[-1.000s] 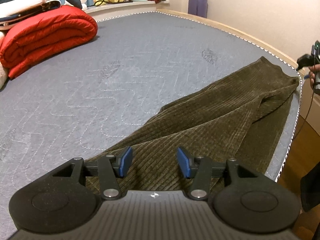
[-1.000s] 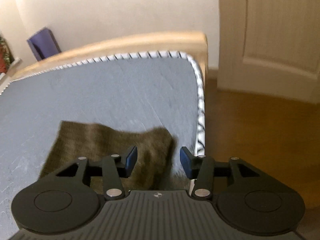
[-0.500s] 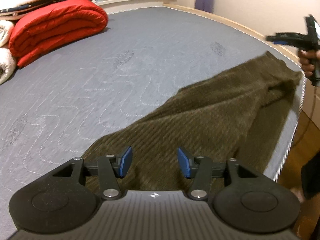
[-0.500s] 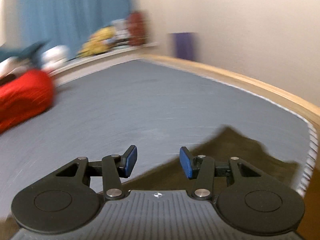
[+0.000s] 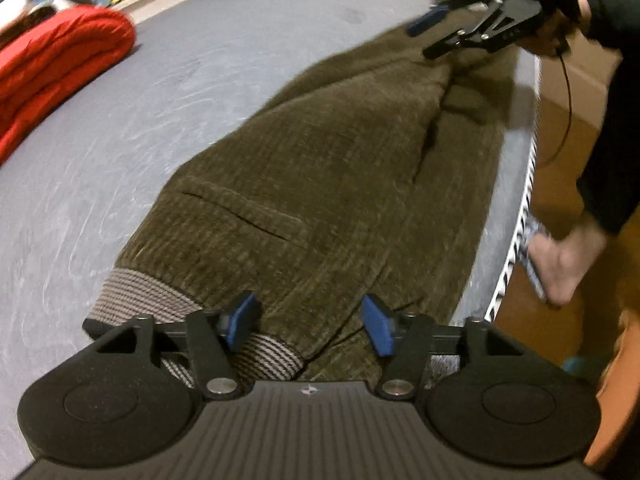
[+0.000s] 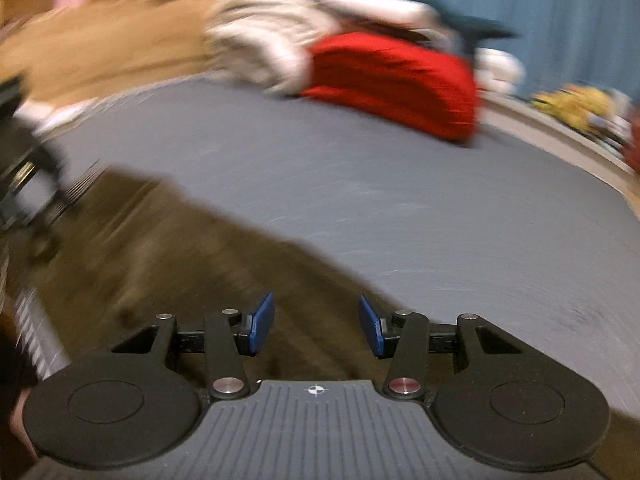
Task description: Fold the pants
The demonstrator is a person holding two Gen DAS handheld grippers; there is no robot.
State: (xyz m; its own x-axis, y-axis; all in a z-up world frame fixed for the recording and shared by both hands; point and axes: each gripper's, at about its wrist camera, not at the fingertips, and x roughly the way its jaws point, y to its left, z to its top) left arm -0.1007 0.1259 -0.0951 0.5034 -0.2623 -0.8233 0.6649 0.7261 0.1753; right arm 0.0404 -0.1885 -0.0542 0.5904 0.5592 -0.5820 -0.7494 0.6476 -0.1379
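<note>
The pants (image 5: 320, 168), dark olive corduroy, are lying lengthwise along the near edge of the grey mattress (image 5: 200, 72), and I am reading their long axis as running from the striped waistband (image 5: 136, 296) under my left gripper (image 5: 308, 326) out to the leg ends at the far corner, where my right gripper (image 5: 430, 30) is hovering. They appear already doubled, one leg over the other, with a pocket slit showing just beyond the waistband. In the left wrist view the waistband is sitting directly below and between the blue pads (image 5: 376, 324), which have just been opening and are now standing wide, pressing on nothing; the cloth under them is lying loose on the bed. In the right wrist view, which is badly smeared, I am seeing the right gripper (image 6: 316, 326) with its pads parted about halfway and nothing between them, the brown fabric (image 6: 160, 264) passing beneath the fingers and trailing off toward the left of that view. So each hand is standing over its own end of the garment: the left is nearer the waist, the right nearer the hems. I am judging the coming fold to turn on that axis, one end being carried along it toward the other. Farther out, a rolled red duvet (image 5: 60, 64) is resting well clear on the mattress, and the person's bare foot (image 5: 560, 260) is showing on the wooden floor beside the bed.
</note>
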